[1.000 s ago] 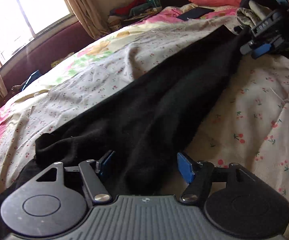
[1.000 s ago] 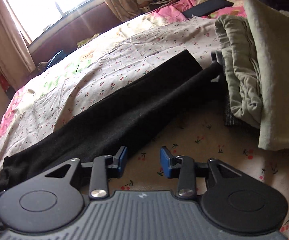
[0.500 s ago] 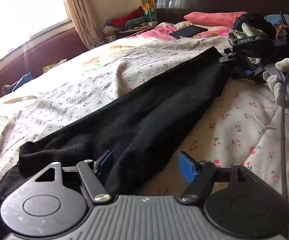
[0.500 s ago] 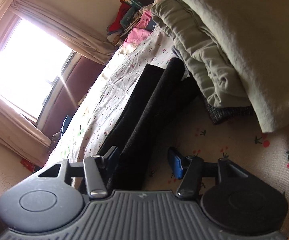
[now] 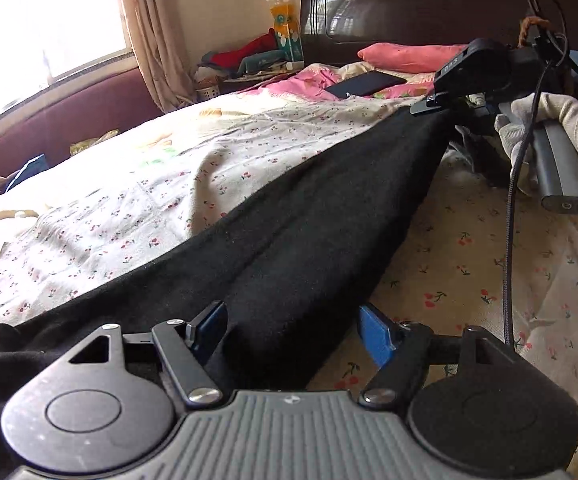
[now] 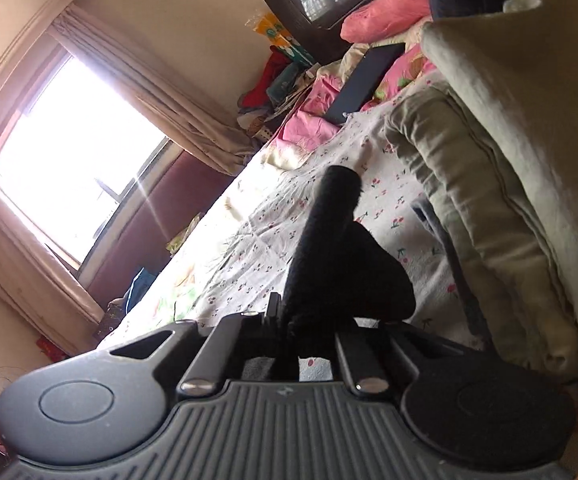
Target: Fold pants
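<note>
Black pants (image 5: 309, 232) lie stretched lengthwise on the cherry-print bedsheet (image 5: 469, 264). In the left wrist view my left gripper (image 5: 293, 332) is open at the near end, its blue pads standing wide on either side of the black cloth. At the far leg end my right gripper (image 5: 433, 104) pinches the hem, held by a gloved hand (image 5: 569, 136). The right wrist view is rolled sideways. There my right gripper (image 6: 293, 320) is shut on the pants (image 6: 329, 248), whose leg end sticks up above the sheet in a bunched fold.
A pile of folded olive-grey cloth (image 6: 489, 200) sits close to the right of the leg end. A pink pillow (image 5: 409, 56), a dark flat device (image 5: 365, 84) and the dark headboard (image 5: 409, 0) are at the head of the bed. A cable (image 5: 509, 240) hangs over the sheet.
My right gripper rolled sideways, took the leg end between its fingers and closed on it, lifting the hem. The left gripper stayed open and shifted along the waist end.
</note>
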{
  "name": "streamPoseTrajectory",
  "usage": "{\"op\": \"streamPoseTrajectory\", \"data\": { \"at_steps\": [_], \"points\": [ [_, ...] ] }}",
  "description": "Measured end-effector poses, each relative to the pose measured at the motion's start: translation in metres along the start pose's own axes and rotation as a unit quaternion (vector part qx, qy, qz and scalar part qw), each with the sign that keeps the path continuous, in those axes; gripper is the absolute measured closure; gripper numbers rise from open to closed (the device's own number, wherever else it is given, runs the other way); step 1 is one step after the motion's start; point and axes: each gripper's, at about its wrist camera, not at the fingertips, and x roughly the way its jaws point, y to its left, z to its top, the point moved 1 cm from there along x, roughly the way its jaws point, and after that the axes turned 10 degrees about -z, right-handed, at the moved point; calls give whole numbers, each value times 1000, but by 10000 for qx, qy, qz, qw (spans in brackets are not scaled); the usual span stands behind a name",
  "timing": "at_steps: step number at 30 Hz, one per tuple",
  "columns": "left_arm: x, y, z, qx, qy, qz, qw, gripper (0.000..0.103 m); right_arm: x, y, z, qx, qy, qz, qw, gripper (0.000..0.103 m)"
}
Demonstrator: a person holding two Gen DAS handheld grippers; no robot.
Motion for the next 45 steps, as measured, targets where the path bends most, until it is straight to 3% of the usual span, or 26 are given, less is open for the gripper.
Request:
{"op": "streamPoseTrajectory", "data": {
  "at_steps": [2,3,6,8,10,13,18,21,24,30,32,35,38,42,45],
  "points": [
    [14,0,-9,-123,298,-86,9994,18,21,-2,-4,-88,285,-414,9987,94],
    [13,-1,-13,-74,255,-68,9996,18,30,-5,-9,-16,456,-581,9973,90],
    [2,-3,-18,139,93,114,9998,18,40,-15,-24,89,691,-556,9960,83],
    [-2,2,-17,64,13,272,9996,18,35,-17,-27,65,606,-515,9968,89],
    [2,13,-19,-226,191,141,9995,17,30,-12,-20,121,590,-413,9973,96],
    [-2,24,-22,-522,178,-17,9985,17,11,17,-6,-76,454,-147,9988,96],
    [-38,49,-29,-909,-84,161,9957,17,-30,113,-23,-1258,365,612,9895,96],
    [-73,77,-47,-1267,-246,530,9902,17,-45,183,-63,-2110,414,1085,9706,96],
    [-115,111,-74,-1700,-399,1111,9784,17,-57,248,-119,-2838,616,1694,9418,96],
    [-190,167,-137,-2254,-340,2068,9515,17,-77,342,-273,-4198,1275,2549,8617,96],
    [-209,175,-157,-2422,-353,2197,9444,17,-80,360,-328,-4521,1468,2665,8385,96],
    [-232,179,-181,-2645,-442,2206,9378,17,-81,374,-389,-4753,1904,2659,8168,96],
    [-239,174,-192,-2613,-470,2237,9378,17,-86,379,-434,-5354,1626,2490,7905,96],
    [-244,173,-197,-2681,-641,2172,9364,17,-98,385,-450,-5638,1324,2384,7796,95],
    [-249,173,-199,-2737,-753,2087,9359,17,-108,389,-446,-5631,1164,2505,7788,95]
  ]
}}
